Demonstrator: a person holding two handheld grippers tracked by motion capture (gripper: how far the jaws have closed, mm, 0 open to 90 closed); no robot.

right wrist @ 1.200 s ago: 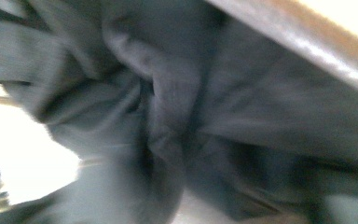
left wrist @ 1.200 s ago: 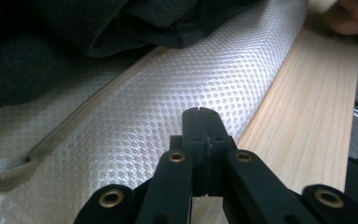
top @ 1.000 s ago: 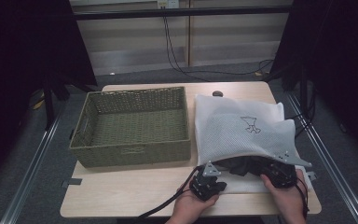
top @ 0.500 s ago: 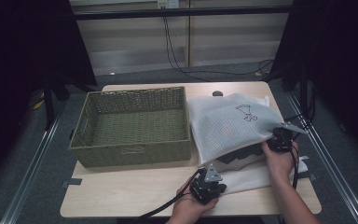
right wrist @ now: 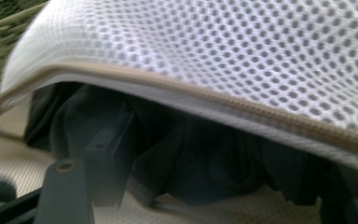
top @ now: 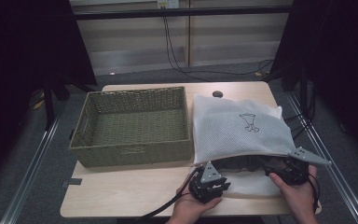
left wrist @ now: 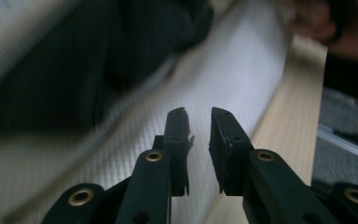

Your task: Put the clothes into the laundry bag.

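A white mesh bag [top: 242, 126] lies on the right half of the table with its zipped mouth gaping toward the front edge. A dark garment [top: 242, 163] shows inside the mouth. My left gripper [top: 221, 183] rests at the mouth's left end over the lower mesh layer [left wrist: 242, 70]. Its jaws have just been opening and stand a little apart, with nothing between them [left wrist: 199, 116]. My right gripper [top: 268, 164] points into the mouth from the right. Its jaws have just been opening too and stand wide [right wrist: 233, 158] under the zipper edge [right wrist: 191, 93], dark garment [right wrist: 205, 154] ahead, unpressed.
An empty green woven basket [top: 130, 154] stands on the left half of the wooden table [top: 121, 196], close beside the bag. A small dark round thing [top: 217, 94] lies at the table's back edge. Cables hang behind the table.
The right gripper lifted the bag's upper layer toward the back right, then came back down to the mouth near the front edge. The upper layer now lies smooth. Both grippers' jaws have parted.
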